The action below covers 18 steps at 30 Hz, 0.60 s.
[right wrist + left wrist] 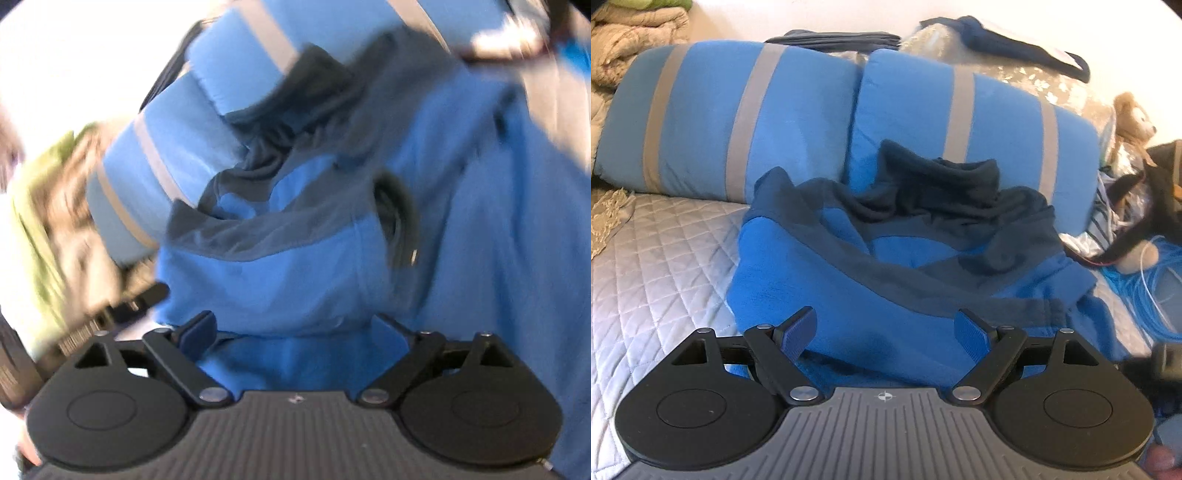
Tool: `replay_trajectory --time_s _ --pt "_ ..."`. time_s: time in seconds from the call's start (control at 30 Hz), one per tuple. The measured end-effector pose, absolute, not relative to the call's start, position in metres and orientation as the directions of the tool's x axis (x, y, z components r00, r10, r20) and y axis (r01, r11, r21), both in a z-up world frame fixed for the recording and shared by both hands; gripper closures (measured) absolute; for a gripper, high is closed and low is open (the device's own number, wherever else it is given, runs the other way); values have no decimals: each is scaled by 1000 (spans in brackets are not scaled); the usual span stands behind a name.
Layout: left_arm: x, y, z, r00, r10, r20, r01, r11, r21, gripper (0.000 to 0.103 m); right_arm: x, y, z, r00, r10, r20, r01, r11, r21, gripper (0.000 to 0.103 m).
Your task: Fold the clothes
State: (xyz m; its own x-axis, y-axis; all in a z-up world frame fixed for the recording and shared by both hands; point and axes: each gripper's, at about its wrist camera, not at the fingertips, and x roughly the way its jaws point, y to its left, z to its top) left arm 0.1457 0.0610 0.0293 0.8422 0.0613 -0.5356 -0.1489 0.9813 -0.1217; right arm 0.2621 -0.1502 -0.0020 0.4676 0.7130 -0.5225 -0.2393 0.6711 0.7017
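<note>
A bright blue fleece garment with dark navy collar and trim (871, 266) lies crumpled on the bed against two pillows. My left gripper (886, 330) hovers over its near edge, jaws wide apart; the blue pads (801, 328) touch nothing and the cloth sits below and between them. In the tilted, blurred right wrist view the same garment (295, 266) fills the middle. My right gripper (295, 328) is also open wide, with a fold of blue cloth lying between the fingers. Its left pad (197, 328) shows clear of the cloth; the right one is hidden behind the fabric.
Two blue pillows with grey stripes (738, 122) stand behind the garment on a quilted grey bedspread (657, 258). Folded dark clothes (842, 38) lie beyond them. A teddy bear (1134, 118), black straps and a blue cable (1145, 288) clutter the right side; a beige quilt (631, 40) sits far left.
</note>
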Motion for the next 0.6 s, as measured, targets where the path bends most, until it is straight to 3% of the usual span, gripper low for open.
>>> replay_trajectory --time_s 0.1,0.3,0.6 --pt "141 58 30 850 55 -523 -138 983 -121 22 266 -157 -14 436 767 -472 -155 580 800 10" --pt "141 61 27 835 63 -547 -166 976 -141 22 278 -166 -44 477 747 -463 45 505 862 10" --pt "148 59 21 835 48 -548 -163 973 -164 22 293 -155 -55 542 733 -411 26 474 880 10"
